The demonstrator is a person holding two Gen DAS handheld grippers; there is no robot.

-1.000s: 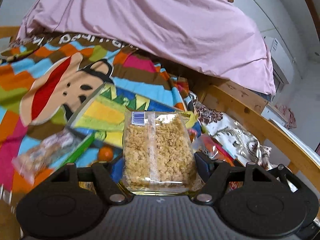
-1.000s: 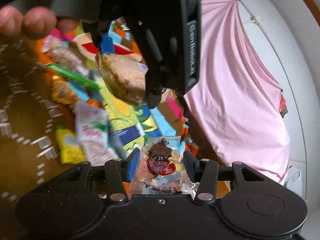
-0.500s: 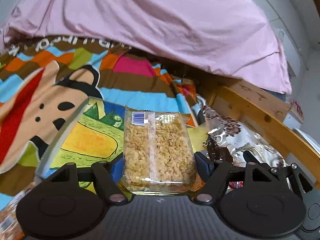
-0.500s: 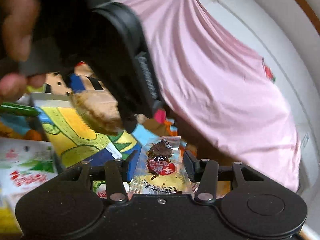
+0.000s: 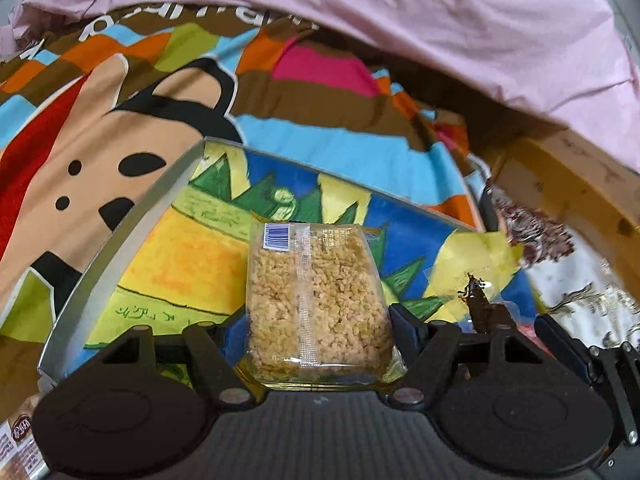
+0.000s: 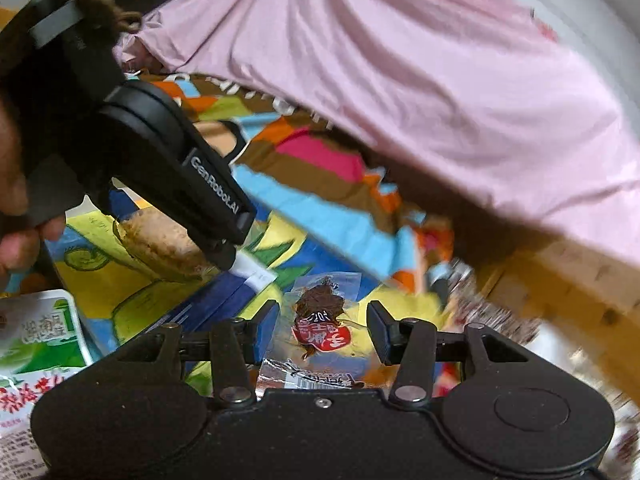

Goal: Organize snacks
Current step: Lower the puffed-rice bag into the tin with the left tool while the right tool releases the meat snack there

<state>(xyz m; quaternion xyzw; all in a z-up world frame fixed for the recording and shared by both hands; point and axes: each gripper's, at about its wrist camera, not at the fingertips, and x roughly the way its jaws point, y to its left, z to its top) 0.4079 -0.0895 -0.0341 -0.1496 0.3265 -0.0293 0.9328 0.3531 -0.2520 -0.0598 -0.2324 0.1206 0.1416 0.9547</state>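
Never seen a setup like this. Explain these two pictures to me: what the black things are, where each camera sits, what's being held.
No robot: a person holds a two-finger gripper in each hand, each with a camera looking along its fingers. In the left camera's view the left gripper clamps a clear pack of puffed-grain snack. In the right camera's view the right gripper stands open around a clear yellow packet with a dark snack. Both hover over a colourful box on a patterned blanket. A green-white packet lies nearby.
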